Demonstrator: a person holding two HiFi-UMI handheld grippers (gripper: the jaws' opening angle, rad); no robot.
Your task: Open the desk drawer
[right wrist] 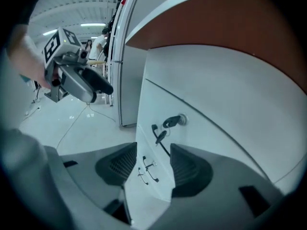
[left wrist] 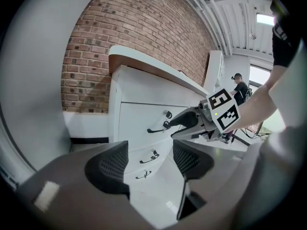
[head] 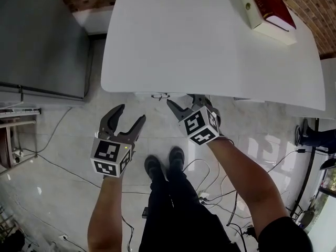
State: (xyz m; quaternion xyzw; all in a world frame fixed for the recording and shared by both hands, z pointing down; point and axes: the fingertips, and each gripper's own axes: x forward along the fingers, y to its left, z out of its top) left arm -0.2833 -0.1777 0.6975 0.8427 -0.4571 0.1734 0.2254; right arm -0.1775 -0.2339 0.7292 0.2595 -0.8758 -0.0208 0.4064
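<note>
The white desk (head: 210, 41) has a stack of drawers under its front edge. The top drawer (left wrist: 139, 121) carries a dark bar handle (left wrist: 156, 130) with a key in a lock (left wrist: 168, 114) just above it. From the right gripper view the same handle (right wrist: 160, 138) and key (right wrist: 172, 121) lie just beyond my jaws. My right gripper (head: 184, 101) is open and close in front of the top drawer handle (head: 160, 95), with nothing between its pads. My left gripper (head: 132, 113) hangs open and empty, lower and to the left, away from the drawers.
Two lower drawers show smaller handles (left wrist: 149, 157). A red book (head: 268, 4) lies on the desk's far right. A grey cabinet (head: 42, 35) stands at the left. Cables (head: 210, 182) trail over the tiled floor by my feet (head: 165, 164). A chair base (head: 310, 133) sits at right.
</note>
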